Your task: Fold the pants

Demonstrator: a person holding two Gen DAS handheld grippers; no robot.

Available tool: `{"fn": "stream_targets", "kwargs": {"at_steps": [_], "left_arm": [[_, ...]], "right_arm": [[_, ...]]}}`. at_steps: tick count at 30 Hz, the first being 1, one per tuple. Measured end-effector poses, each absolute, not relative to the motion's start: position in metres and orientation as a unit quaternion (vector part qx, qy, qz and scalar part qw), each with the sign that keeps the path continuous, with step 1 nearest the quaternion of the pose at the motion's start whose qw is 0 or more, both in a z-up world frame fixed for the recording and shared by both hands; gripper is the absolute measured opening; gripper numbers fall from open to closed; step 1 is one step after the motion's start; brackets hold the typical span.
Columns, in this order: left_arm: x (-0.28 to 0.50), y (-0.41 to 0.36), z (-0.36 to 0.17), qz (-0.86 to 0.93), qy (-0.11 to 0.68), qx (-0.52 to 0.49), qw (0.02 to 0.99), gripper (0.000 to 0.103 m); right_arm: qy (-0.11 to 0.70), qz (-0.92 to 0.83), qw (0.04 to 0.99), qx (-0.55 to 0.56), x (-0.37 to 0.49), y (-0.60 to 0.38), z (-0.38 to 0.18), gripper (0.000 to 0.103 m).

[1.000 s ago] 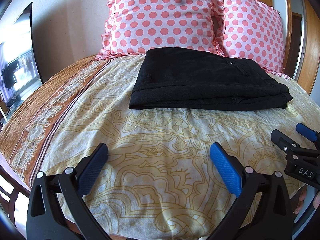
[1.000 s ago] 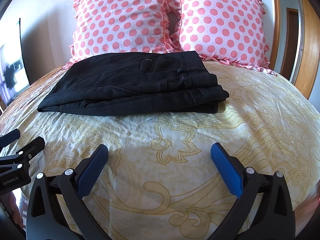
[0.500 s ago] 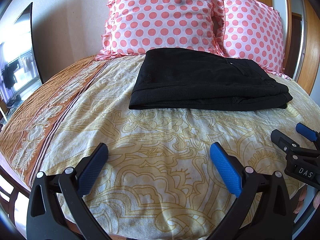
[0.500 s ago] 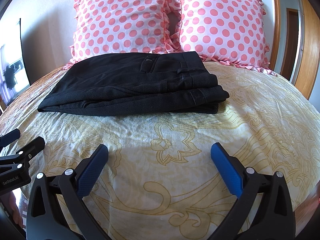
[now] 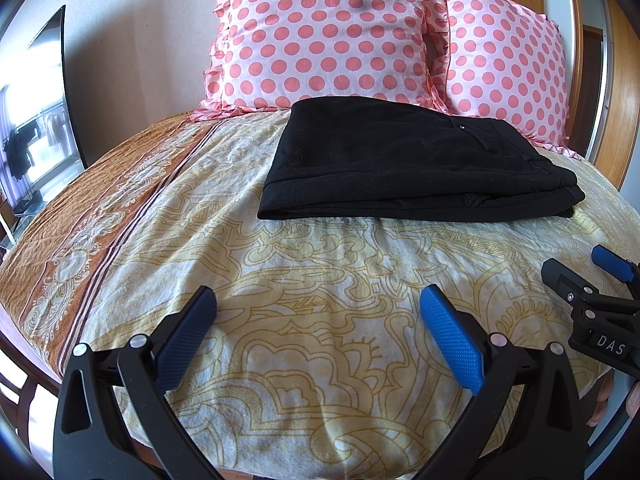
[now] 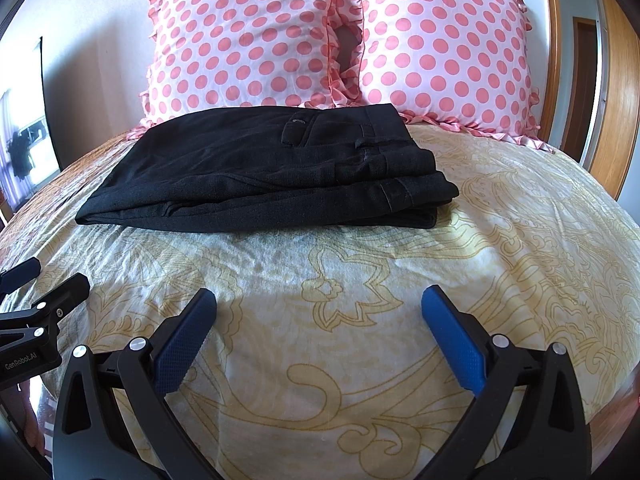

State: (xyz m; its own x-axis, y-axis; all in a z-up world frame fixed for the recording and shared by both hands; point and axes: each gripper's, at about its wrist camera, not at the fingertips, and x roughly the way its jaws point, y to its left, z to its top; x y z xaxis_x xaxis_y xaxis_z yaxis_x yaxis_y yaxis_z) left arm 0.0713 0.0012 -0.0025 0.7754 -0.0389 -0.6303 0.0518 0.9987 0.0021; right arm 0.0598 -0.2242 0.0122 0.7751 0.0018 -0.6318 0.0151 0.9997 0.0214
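Black pants (image 5: 408,160) (image 6: 264,176) lie folded into a flat stack on the bed, in front of the pillows, waistband end to the right. My left gripper (image 5: 318,300) is open over bare bedspread, well short of the pants, nothing between its blue pads. My right gripper (image 6: 320,300) is also open and empty, equally far back from the stack. Each view catches the other gripper at its edge: the right gripper (image 5: 584,268) at the right of the left wrist view, the left gripper (image 6: 44,280) at the left of the right wrist view.
The bed carries a cream and yellow patterned bedspread (image 5: 320,264) (image 6: 500,240) with an orange-brown border (image 5: 104,208) on the left. Two pink polka-dot pillows (image 5: 324,36) (image 6: 448,44) lean against the wall. A wooden frame (image 6: 616,92) stands at right, a window (image 5: 28,128) at left.
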Motion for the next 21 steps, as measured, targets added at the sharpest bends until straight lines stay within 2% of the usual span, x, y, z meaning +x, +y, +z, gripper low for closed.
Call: {"fn": "stream_targets", "kwargs": {"at_steps": [21], "left_arm": [[0.0708, 0.0, -0.0019, -0.024, 0.331, 0.009, 0.943, 0.101]], "right_arm": [[0.334, -0.004, 0.942, 0.013, 0.0598, -0.2234, 0.0118, 0.102]]}}
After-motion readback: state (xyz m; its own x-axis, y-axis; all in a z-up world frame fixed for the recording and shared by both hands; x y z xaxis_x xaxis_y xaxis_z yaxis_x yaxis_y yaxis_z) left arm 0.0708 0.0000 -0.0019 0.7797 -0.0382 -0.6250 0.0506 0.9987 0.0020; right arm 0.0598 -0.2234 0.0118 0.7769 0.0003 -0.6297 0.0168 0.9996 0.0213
